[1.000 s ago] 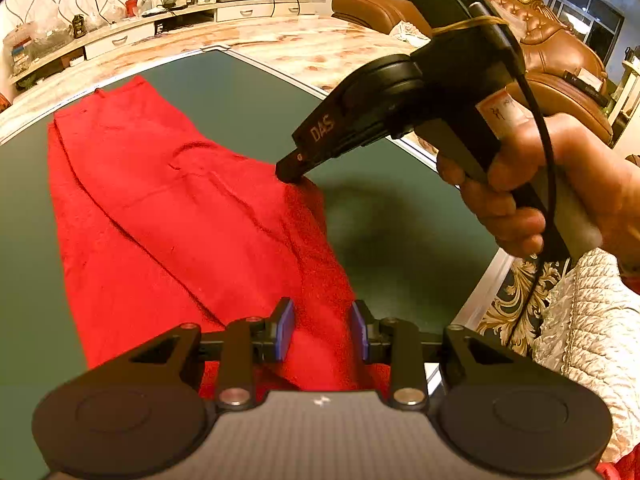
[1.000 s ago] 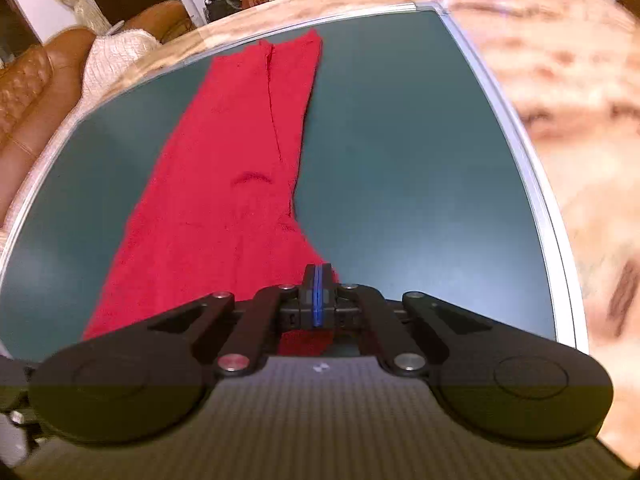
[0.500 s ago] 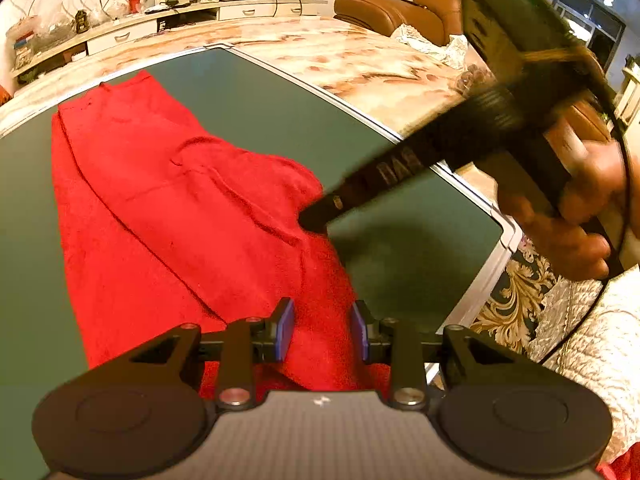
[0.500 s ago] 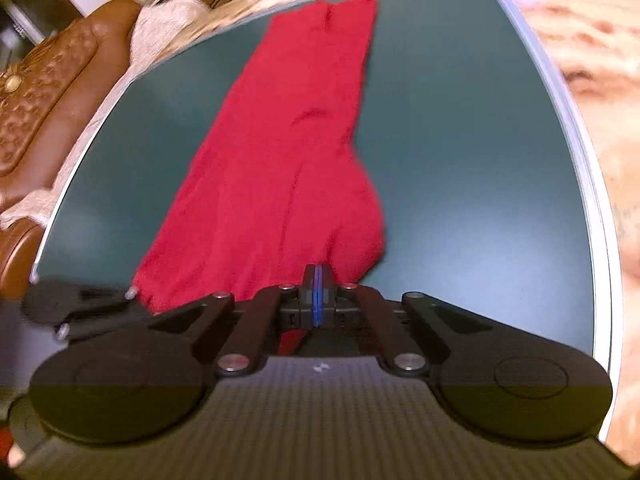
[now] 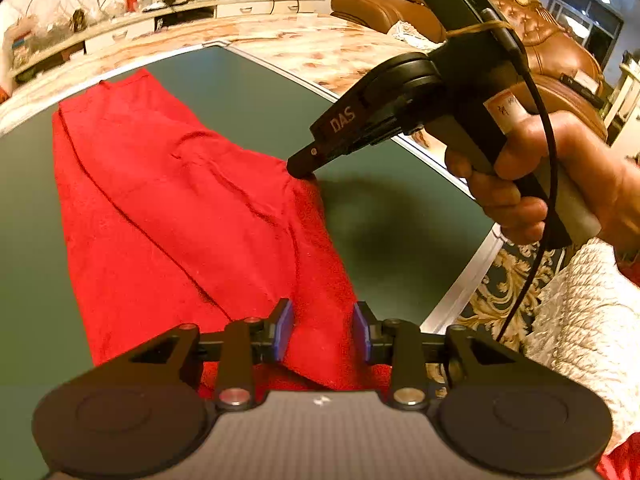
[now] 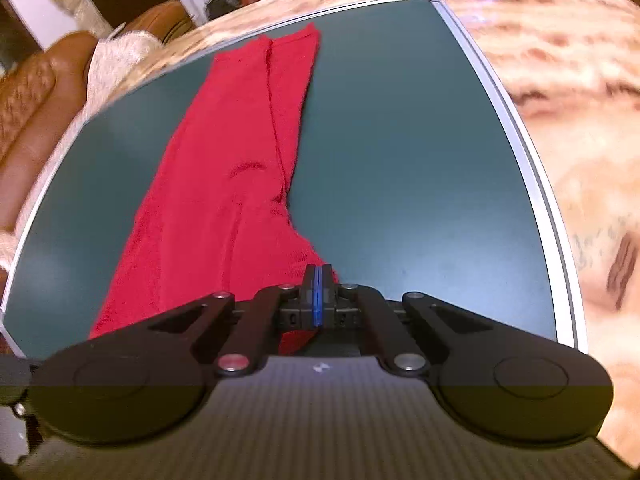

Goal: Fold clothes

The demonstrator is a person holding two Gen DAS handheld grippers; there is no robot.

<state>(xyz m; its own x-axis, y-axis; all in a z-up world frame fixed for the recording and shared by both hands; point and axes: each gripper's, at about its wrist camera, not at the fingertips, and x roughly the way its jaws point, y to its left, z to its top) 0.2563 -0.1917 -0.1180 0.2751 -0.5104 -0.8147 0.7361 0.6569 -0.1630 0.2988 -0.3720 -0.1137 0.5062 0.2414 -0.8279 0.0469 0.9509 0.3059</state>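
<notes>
Spread long and flat on the dark green tabletop (image 5: 384,240), the red knit trousers (image 5: 192,216), right gripper (image 6: 318,280) pinching one side edge for the fold, left gripper (image 5: 322,330) opening, fingers astride the near hem.

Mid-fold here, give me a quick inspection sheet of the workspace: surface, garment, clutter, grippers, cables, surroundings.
Surface: dark green table with a pale metal rim.
Job's things: red garment lying lengthwise, a long fold ridge down it, some wrinkles.
Clutter: nothing seen on the table.
Grippers: left gripper opening above the garment's near end, pads not pressing it; right gripper shut, tip at the garment's side edge; pinch cannot be confirmed.
Cables: black cable hanging from the right gripper's handle, off the cloth.
Surroundings: brown leather sofa, marble-pattern floor, cluttered shelf at the far wall.
</notes>
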